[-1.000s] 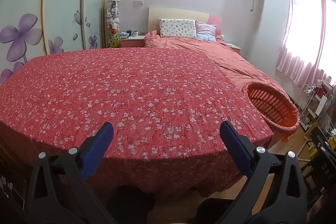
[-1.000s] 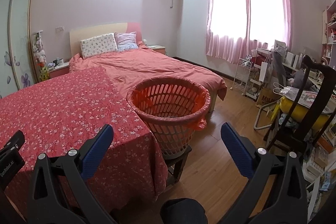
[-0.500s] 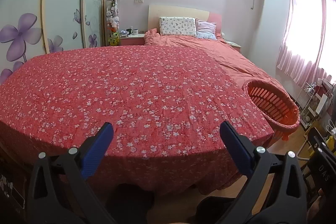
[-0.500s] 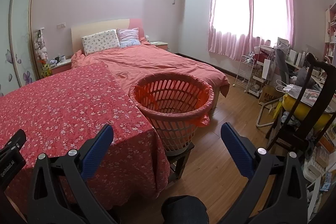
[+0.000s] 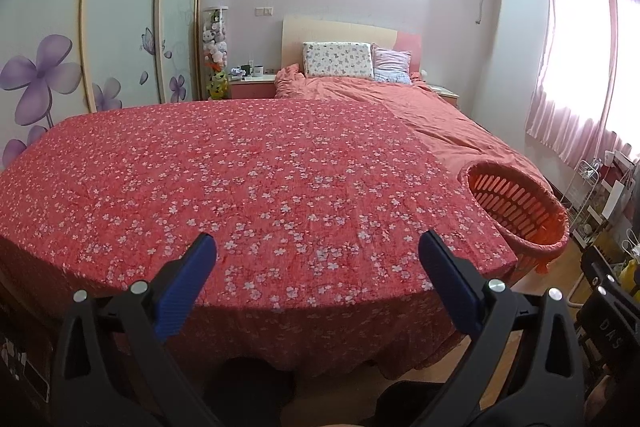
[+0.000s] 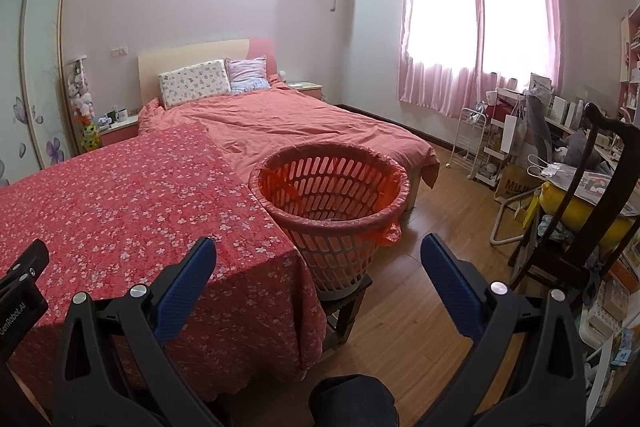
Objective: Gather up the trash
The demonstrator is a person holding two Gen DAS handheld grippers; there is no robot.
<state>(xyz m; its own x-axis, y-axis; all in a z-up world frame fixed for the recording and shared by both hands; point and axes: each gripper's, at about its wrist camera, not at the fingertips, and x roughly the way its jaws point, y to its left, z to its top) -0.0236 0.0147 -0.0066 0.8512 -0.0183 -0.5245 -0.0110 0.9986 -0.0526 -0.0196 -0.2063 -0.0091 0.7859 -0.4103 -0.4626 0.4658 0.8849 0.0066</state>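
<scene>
Red floral cloth (image 5: 256, 187) is covering the surface, filling mid-frame. Basket (image 6: 332, 195) is sitting center frame in right view, just beside the cloth's edge. Left tongs (image 5: 318, 255) and right tongs (image 6: 318, 255) are hanging spread, gripping nothing.

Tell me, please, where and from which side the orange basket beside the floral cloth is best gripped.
Probably the basket is best taken by its near rim from above: it stands upright on a stool, mouth open upward, so one finger could go inside and one outside. The right gripper faces it, open.
</scene>
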